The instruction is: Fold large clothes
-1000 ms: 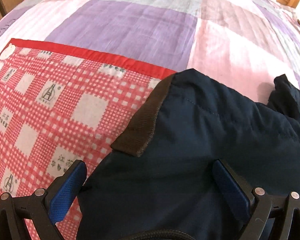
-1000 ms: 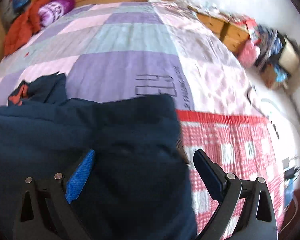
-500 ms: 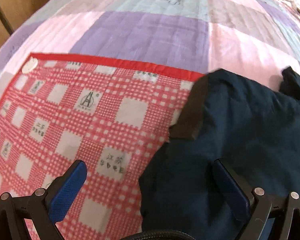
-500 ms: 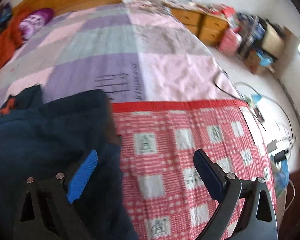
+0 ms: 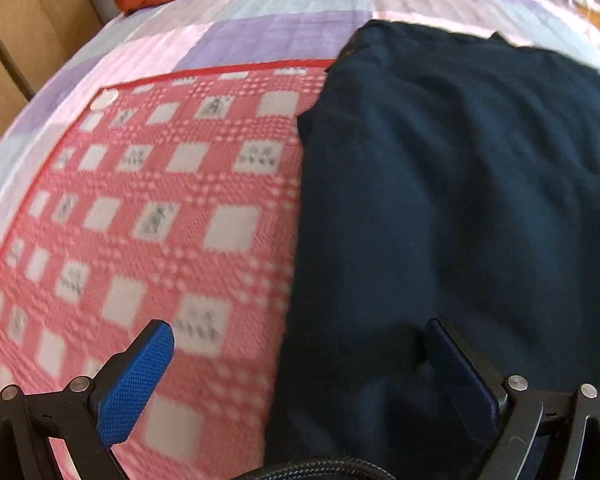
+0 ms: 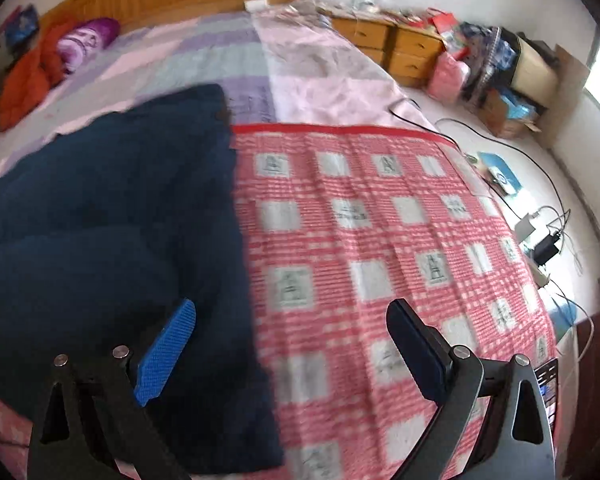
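Dark navy garment [image 5: 460, 200] folded flat on red checked cloth [image 5: 160, 208]

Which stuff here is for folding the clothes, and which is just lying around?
For the job:
navy garment
red checked cloth under it
left gripper and right gripper, jaws apart

Just lying about:
orange clothing
purple bundle
wooden drawers
floor cables

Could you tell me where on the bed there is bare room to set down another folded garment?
The red checked blanket is bare between the navy garment and the bed's floor-side edge, and also on the garment's other side. The purple patchwork quilt is free toward the headboard. The corner with the orange clothing is crowded, as is the dresser.
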### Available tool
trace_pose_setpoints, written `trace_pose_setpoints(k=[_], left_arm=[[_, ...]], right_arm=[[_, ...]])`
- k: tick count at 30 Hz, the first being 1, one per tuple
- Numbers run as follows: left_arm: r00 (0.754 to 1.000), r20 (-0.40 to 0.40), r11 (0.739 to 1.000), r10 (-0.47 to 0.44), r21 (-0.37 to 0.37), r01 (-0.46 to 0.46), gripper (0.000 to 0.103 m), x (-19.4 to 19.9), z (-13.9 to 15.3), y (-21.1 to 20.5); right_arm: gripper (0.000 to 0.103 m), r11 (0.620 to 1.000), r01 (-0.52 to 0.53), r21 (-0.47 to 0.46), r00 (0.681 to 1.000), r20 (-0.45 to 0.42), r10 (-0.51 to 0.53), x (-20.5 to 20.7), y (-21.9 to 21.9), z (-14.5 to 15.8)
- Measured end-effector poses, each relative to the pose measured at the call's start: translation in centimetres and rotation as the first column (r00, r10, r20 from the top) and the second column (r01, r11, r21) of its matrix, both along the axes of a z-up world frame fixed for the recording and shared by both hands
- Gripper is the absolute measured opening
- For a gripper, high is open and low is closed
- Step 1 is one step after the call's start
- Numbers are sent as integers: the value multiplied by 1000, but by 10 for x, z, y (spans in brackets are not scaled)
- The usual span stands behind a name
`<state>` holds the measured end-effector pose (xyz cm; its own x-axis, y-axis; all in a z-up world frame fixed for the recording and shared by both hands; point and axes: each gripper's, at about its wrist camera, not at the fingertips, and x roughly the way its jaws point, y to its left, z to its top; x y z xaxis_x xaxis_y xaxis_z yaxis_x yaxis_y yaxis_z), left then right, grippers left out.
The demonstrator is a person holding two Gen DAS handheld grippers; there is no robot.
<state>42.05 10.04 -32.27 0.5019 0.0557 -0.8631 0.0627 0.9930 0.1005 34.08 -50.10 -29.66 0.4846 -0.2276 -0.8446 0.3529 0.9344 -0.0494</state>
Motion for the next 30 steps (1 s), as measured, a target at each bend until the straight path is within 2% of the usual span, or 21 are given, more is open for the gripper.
trace_pose_setpoints(k=[2,4,6,9,12,15,18,21,24,26,30], left_arm=[[999,5,999,-35,-40,36,103,-12,2,-17],[996,2,995,-92,-39,92,103,-24,-2,-44],[993,-30,993,-113,-45,112,103,-31,-11,-55],[992,-63,993,-110,-36,108,103,-41,-26,-45],[996,-74,998,-58,-13,57,103,-45,-30,-18],[995,-103,1000,8,27,-5,103,-46,-36,12],[993,-98,998,59,23,-57,103,-51,-32,29],[994,-103,997,38,67,-31,103,-56,-37,20],[991,-122,996,54,82,-44,103,-62,-39,17],[992,-116,996,59,70,-51,103,-70,-31,20],[996,-85,999,29,45,-26,103,-100,1,9]], right_arm=[[99,989,-139,-43,990,8,140,0,41,7],[99,964,-259,-56,966,1,260,-1,79,5],[98,951,-306,-43,952,-33,305,-6,93,-5],[98,967,-256,-17,965,-69,254,-27,77,-22],[99,993,-117,13,987,-109,118,-56,31,-35],[98,999,-34,-34,990,-135,29,-80,5,-33],[96,996,-58,-62,991,-124,50,-91,11,-27],[96,991,-104,-79,990,-108,95,-96,27,-24],[94,998,-16,-55,986,-169,7,-98,23,-33],[94,999,0,-43,989,-147,-6,-111,25,-27],[94,996,-81,-27,988,-132,77,-146,55,-6]])
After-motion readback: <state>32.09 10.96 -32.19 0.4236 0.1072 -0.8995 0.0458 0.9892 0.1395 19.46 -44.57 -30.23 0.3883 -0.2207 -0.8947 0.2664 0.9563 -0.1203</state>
